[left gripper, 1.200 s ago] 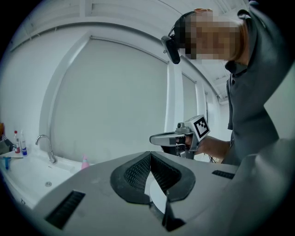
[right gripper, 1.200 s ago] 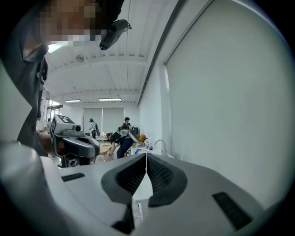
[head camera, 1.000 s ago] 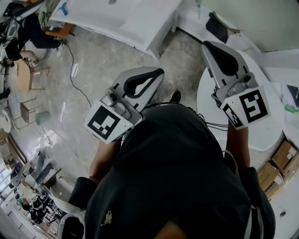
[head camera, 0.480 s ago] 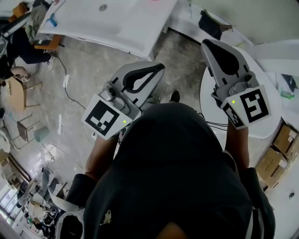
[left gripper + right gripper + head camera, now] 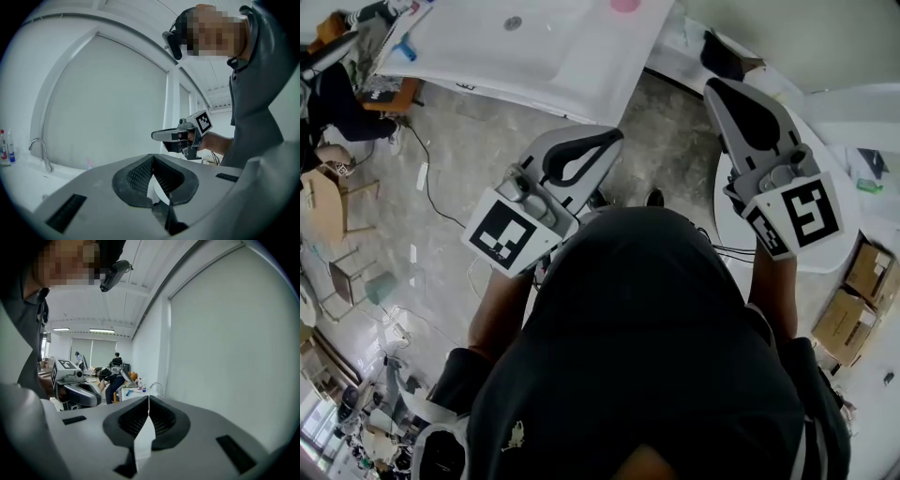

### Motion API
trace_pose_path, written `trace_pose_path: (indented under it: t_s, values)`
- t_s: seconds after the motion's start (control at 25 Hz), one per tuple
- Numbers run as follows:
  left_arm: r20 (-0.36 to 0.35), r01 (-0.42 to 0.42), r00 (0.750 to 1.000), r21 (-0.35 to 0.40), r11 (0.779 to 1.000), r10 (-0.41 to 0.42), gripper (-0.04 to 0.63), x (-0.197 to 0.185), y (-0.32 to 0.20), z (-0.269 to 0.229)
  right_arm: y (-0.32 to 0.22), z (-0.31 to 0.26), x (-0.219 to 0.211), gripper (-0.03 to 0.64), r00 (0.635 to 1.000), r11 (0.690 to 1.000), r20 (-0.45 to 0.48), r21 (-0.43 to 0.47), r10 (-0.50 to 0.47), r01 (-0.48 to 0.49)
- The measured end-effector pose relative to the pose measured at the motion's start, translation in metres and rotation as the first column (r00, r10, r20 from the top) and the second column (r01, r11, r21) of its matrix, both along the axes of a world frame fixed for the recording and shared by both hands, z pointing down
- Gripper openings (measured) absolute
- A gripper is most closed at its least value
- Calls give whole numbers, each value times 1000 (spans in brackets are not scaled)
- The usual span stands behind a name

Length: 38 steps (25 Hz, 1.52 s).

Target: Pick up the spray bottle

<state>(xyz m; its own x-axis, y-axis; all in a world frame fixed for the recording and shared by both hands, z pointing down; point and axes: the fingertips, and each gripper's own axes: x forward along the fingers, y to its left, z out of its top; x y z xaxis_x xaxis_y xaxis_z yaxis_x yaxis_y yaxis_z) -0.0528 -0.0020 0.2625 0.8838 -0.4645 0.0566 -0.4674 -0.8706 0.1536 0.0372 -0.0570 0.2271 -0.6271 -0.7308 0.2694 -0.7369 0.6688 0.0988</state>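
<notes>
- Several small bottles stand far left on the white sink counter, beside the tap; which one is the spray bottle I cannot tell.
- The left gripper, jaws closed together and empty, hangs over open floor. It should near the counter, then open before reaching.
- The right gripper, likewise closed on nothing, is above the round table. That rim and the counter's corner pinch the way.

left tool: matt grey plastic | floor: polished mottled stone | faucet: shiny metal | boxes: cardboard
</notes>
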Motion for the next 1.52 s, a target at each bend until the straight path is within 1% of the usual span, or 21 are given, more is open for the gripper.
trace_pose_path:
  t_s: [0.12, 0.24, 0.36, 0.52, 0.72, 0.88, 1.16, 1.52]
  values:
    - [-16, -5, 1000, 3, 1000, 5, 5, -16, 1, -2, 3, -4, -17, 9, 1000, 1000, -9, 8, 4, -4]
    - [-25, -13, 1000, 3, 1000, 13, 6, -24, 1, 0, 4, -3, -26, 9, 1000, 1000, -21, 8, 8, -8]
    - [-28, -13, 1000, -6, 1000, 13, 6, -26, -1, 4, 6, -1, -27, 9, 999, 1000, -32, -1, 5, -5]
    - [-18, -4, 1000, -19, 1000, 4, 6, -18, -10, 11, -5, 7, -18, 9, 1000, 1000, -29, -20, -1, 1]
    - [-13, 9, 1000, -22, 1000, -10, 6, 7, -20, 8, -23, 6, -2, 9, 1000, 999, -6, -18, -29, 29]
    - [18, 16, 1000, -37, 999, -16, 6, 37, -31, 7, -40, 10, 24, 9, 999, 998, 20, -34, -45, 46]
    - [48, 29, 998, -36, 999, -27, 6, 88, -49, 5, -64, 17, 72, 9, 997, 997, 52, -40, -63, 65]
    - [80, 52, 996, -40, 998, -49, 6, 138, -65, 5, -85, 21, 121, 9, 993, 995, 75, -41, -88, 91]
